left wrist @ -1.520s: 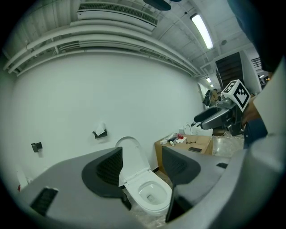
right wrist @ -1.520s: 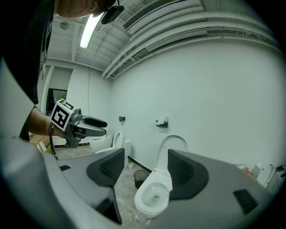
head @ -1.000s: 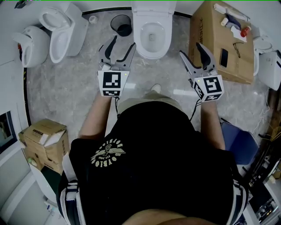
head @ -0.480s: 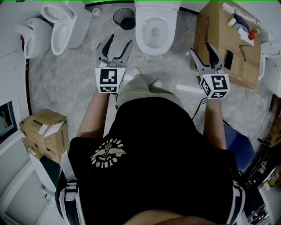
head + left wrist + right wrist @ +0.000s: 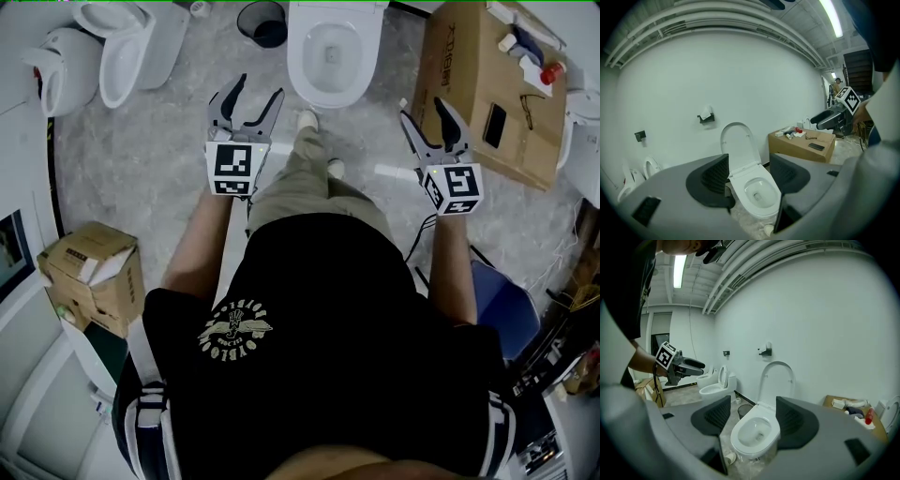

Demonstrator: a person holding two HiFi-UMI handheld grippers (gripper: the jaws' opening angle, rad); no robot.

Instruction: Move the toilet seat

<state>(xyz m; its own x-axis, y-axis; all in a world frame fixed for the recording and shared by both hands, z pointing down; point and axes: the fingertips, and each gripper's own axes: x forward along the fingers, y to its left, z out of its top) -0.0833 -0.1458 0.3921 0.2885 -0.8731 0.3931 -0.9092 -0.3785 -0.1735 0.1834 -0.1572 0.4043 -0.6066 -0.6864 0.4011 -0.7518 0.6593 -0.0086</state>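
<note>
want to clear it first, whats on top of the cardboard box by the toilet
On the cardboard box: a dark phone, glasses, a red-capped bottle and small white items I cannot identify. Its inside is hidden.

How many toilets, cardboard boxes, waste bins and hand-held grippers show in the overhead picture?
Toilets: 3 (middle toilet, left toilet, far-left toilet)
Cardboard boxes: 2 (large box, small box)
Waste bins: 1 (black bin)
Grippers: 2 (left gripper, right gripper)
Total: 8
The white fixture at the right edge is cropped, so not counted.
</note>
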